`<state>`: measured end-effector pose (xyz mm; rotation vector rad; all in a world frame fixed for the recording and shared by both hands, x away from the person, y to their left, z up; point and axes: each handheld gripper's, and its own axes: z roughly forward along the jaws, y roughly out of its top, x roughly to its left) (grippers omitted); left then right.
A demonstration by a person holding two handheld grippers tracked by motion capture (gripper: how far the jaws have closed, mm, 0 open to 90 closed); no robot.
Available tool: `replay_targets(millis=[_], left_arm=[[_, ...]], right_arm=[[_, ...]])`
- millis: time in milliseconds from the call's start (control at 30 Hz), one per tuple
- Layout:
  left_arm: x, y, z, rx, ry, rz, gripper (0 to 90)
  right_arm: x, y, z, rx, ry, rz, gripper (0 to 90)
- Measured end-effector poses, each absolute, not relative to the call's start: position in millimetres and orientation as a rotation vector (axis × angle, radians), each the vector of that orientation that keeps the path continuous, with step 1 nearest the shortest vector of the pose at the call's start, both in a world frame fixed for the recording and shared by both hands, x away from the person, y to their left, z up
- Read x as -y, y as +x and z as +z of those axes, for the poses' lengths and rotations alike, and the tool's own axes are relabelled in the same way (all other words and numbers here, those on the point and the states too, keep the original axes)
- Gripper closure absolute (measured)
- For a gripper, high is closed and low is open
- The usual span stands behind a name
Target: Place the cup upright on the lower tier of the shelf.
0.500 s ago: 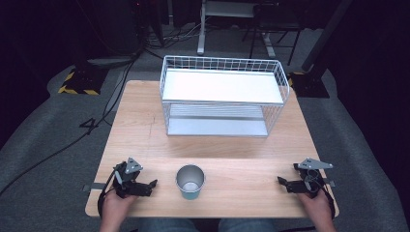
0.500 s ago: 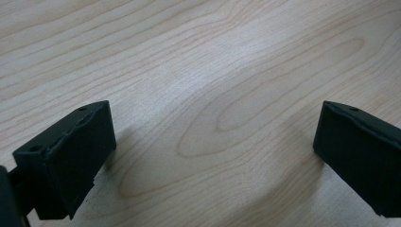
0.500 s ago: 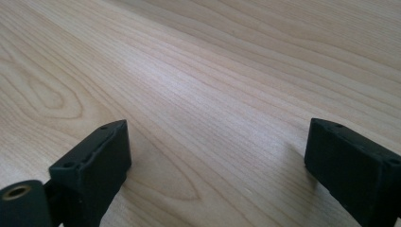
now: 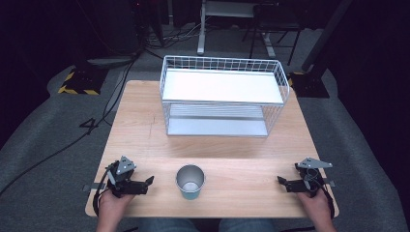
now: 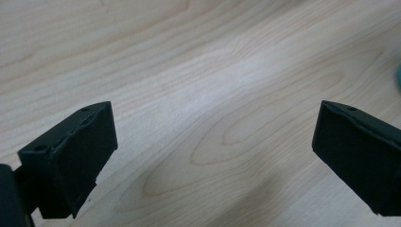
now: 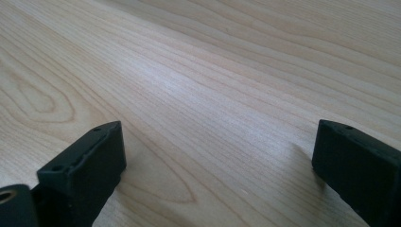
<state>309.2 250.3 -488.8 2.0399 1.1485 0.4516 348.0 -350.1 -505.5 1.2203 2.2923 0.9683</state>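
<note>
A: Two grippers, both yours, low in the high view: the left gripper [image 4: 149, 181] sits at the lower left of the frame and the right gripper [image 4: 282, 181] at the lower right, each pointing inward along the worktop [image 4: 145, 130].

B: And the cup?

A: The metal cup [image 4: 190, 181] stands upright between them, bottom centre of the high view, nearer your left gripper and touching neither. You can see down into its open mouth from there.

B: What do the gripper views add?

A: They settle your jaws. In the left gripper view your left gripper [image 5: 213, 151] is released, jaws spread wide with bare wood grain between them. A sliver of teal blur at the right edge of that frame may be the cup; I cannot tell. In the right gripper view your right gripper [image 6: 217, 161] is released too, jaws wide apart over bare worktop.

B: Anything the high view alone gives you?

A: The white wire rack [image 4: 222, 96] in the upper middle of the frame, at the far side of the worktop, well apart from the cup and your hands.
</note>
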Motion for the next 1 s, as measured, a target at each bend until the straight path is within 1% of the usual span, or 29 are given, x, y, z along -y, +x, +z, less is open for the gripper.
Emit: replay_targets(millis=[33,133,300,667,1000], left_arm=[[-250.8,305.9,-484.3,-1.128,2.004,0.457,1.2],[-250.8,300.6,-478.6,-1.094,1.965,0.442,1.2],[-249.3,287.1,-468.2,-1.010,1.924,0.425,1.3],[-240.5,264.1,-456.7,-0.928,1.958,0.445,2.5],[-217.9,240.2,-446.1,-0.860,1.959,0.440,3.9]], right_arm=[[350.1,348.1,-505.5,-2.293,1.223,0.966,3.0],[350.0,348.2,-505.5,-2.293,1.225,0.965,3.0],[350.0,348.2,-505.6,-2.293,1.224,0.965,2.9],[349.7,348.3,-505.6,-2.292,1.224,0.963,2.9],[349.7,348.3,-505.6,-2.292,1.225,0.963,2.9]])
